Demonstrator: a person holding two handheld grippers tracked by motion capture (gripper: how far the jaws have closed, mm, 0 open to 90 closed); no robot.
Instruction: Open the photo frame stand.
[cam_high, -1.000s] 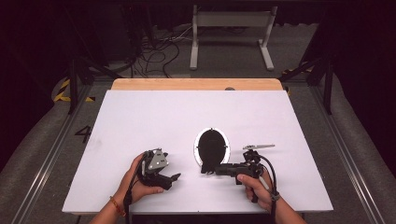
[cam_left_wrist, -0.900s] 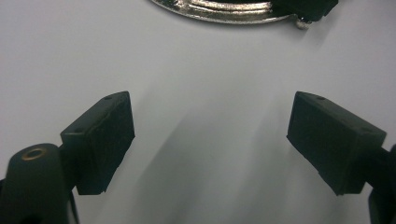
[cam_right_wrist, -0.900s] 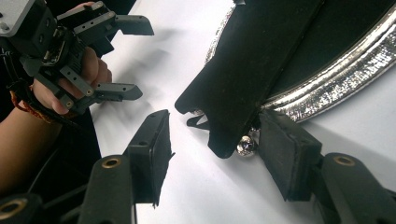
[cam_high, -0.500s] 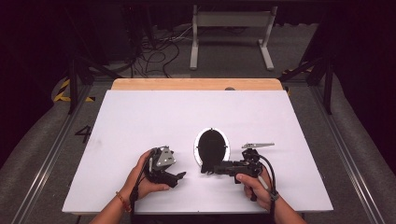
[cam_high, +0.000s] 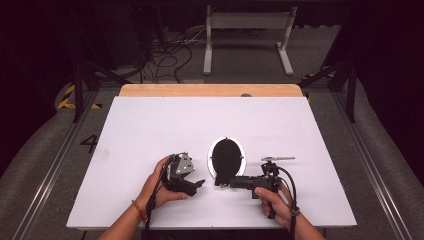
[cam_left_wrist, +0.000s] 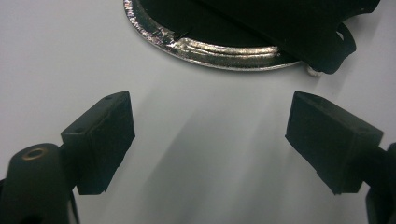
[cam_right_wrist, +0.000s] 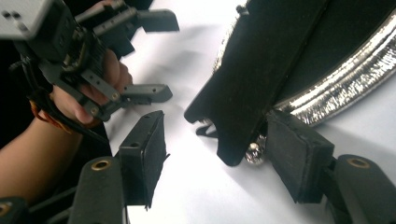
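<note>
A: Which step is this?

B: Letting go, I'd judge. The right tongs (cam_right_wrist: 212, 154) have just been opening; the black strap-like flap (cam_right_wrist: 252, 88) of the oval black-faced, silver-rimmed mirror (cam_high: 226, 156) sits between the spread jaws, one pad close beside it.

A: And the left tongs (cam_left_wrist: 210, 140)?

B: Spread, empty, mirror just ahead on the white worktop (cam_high: 150, 130). Next: back off cleanly. No readable writing on the mirror

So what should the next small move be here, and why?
Probably ease the left gripper forward to the silver-rimmed plate: its jaws stand open over bare table, with the rim just ahead. The right gripper, its jaws just opened, has the end of the black flap between them.
</note>
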